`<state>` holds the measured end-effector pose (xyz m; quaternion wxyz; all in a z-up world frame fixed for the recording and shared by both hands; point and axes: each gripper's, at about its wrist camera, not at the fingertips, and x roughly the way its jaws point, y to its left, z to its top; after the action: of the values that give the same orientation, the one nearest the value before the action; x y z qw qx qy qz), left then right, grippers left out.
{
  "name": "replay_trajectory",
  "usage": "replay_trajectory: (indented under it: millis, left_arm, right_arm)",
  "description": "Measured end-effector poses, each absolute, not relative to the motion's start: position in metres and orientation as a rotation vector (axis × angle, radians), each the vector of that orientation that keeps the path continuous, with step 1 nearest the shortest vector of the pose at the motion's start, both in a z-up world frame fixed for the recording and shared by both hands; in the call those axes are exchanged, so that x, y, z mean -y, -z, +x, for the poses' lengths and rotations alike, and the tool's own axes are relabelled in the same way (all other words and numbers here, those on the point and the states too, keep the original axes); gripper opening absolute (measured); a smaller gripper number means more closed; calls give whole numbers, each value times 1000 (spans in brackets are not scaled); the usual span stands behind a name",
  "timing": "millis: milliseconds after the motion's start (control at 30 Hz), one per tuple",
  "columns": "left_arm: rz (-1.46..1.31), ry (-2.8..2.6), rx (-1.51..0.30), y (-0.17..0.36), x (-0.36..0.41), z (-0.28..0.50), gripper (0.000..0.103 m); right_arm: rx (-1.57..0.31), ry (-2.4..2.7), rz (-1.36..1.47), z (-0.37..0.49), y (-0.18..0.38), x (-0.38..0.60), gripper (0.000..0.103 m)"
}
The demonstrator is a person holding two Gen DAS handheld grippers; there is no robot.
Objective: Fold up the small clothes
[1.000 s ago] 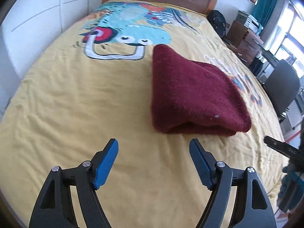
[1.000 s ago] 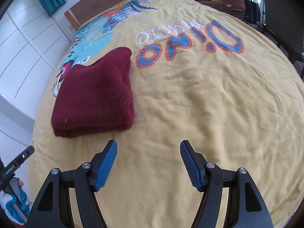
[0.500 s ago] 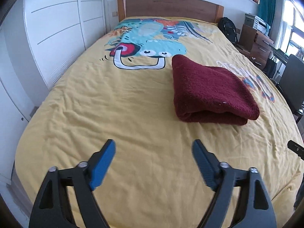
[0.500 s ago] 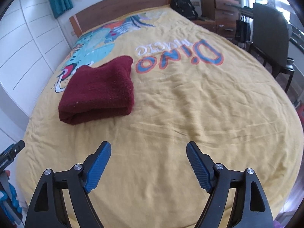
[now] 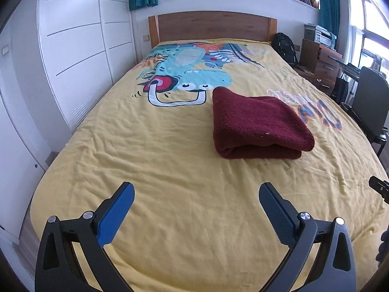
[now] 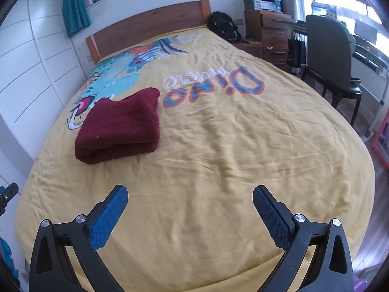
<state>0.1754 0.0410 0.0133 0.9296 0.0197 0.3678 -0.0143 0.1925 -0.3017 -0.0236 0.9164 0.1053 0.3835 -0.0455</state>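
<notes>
Left gripper [image 5: 196, 203] wide open, empty, over near edge of bed [image 5: 170, 194]. Right gripper [image 6: 190, 205] same, holding nothing. Folded maroon garment [image 5: 257, 124] lies mid-bed, well apart from both, path to it clear. Wardrobe [image 5: 73, 56] left, headboard [image 5: 211, 25] far, chair [image 6: 330, 56] and drawers [image 6: 274, 36] right.

Right gripper [image 6: 190, 196] held above the near end of the yellow bedspread [image 6: 243, 146], blue pads [image 6: 108, 216] spread wide, nothing between them. Folded dark red garment [image 6: 121, 126] lying further up on the left, well apart from the gripper. Beyond the far right bed edge, a dark chair [image 6: 328, 56], wooden drawers [image 6: 269, 31], probably a black backpack [image 6: 223, 28].
</notes>
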Motion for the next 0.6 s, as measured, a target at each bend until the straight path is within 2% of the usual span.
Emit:
replay_trajectory:
  millis: [600]
  left_arm:
    - [23, 27, -721, -8, -41, 158, 102]
  right_arm:
    - [-740, 140, 176, 168, 20, 307, 103]
